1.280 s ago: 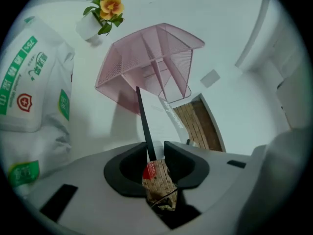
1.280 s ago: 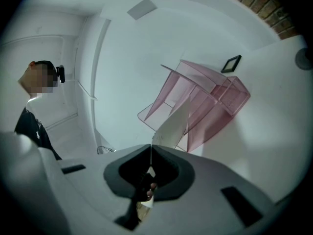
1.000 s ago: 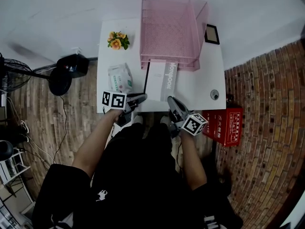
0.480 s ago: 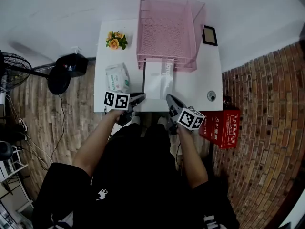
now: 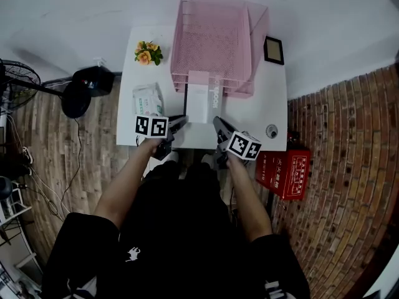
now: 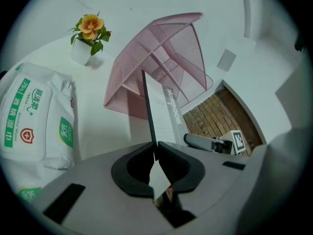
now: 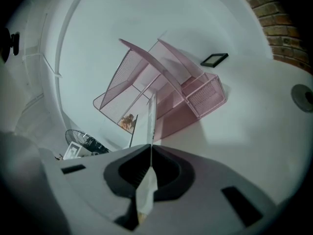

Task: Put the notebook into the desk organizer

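The white notebook (image 5: 201,101) with a dark spine is held by its near edge over the white desk (image 5: 249,114). Its far end reaches the front of the pink mesh organizer (image 5: 215,39). My left gripper (image 5: 181,123) is shut on the near left corner. Its jaws have just been closing, with the dark cover edge (image 6: 149,112) pinched between them. My right gripper (image 5: 217,124) is shut on the near right corner, and the thin white edge (image 7: 150,124) runs out of its jaws toward the organizer (image 7: 166,82). In the left gripper view the organizer (image 6: 161,58) stands just beyond the notebook.
A pack of wet wipes (image 5: 148,99) lies left of the notebook, with a small flower pot (image 5: 147,52) behind it. A black picture frame (image 5: 272,50) and a round desk grommet (image 5: 270,131) are on the right. A fan (image 5: 78,92) and a red box (image 5: 280,170) are on the floor.
Both grippers have pushed forward with the notebook. Its far end has slid from the open desk up to the organizer's front.
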Demonstrator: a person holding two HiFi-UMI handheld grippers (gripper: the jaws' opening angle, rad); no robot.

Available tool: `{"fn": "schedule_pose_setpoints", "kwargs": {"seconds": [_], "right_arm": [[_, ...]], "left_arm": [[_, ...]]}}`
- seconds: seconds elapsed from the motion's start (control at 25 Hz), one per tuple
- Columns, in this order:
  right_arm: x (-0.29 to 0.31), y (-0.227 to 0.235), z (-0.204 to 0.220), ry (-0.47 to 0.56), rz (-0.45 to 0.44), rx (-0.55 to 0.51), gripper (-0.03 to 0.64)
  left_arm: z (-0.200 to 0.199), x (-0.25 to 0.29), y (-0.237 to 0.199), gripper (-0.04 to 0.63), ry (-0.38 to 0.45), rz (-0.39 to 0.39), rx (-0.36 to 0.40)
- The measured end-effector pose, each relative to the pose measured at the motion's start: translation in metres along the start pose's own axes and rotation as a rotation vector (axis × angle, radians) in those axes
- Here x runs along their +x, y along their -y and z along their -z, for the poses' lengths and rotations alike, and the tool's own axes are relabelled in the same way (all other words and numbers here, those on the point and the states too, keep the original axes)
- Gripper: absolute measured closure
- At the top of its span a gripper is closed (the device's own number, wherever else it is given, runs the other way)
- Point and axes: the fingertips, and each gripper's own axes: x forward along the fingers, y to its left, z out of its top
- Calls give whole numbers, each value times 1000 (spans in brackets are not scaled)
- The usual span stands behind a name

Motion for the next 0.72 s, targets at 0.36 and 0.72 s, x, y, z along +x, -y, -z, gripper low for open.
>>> {"fn": "schedule_pose_setpoints", "kwargs": {"seconds": [0.36, 0.72], "right_arm": [[21, 11, -25, -20, 19, 22, 606], [40, 16, -51, 1, 30, 69, 606]], "left_arm": [[-29, 13, -5, 565, 60, -65, 7], [-60, 21, -9, 569, 123, -86, 6]]}}
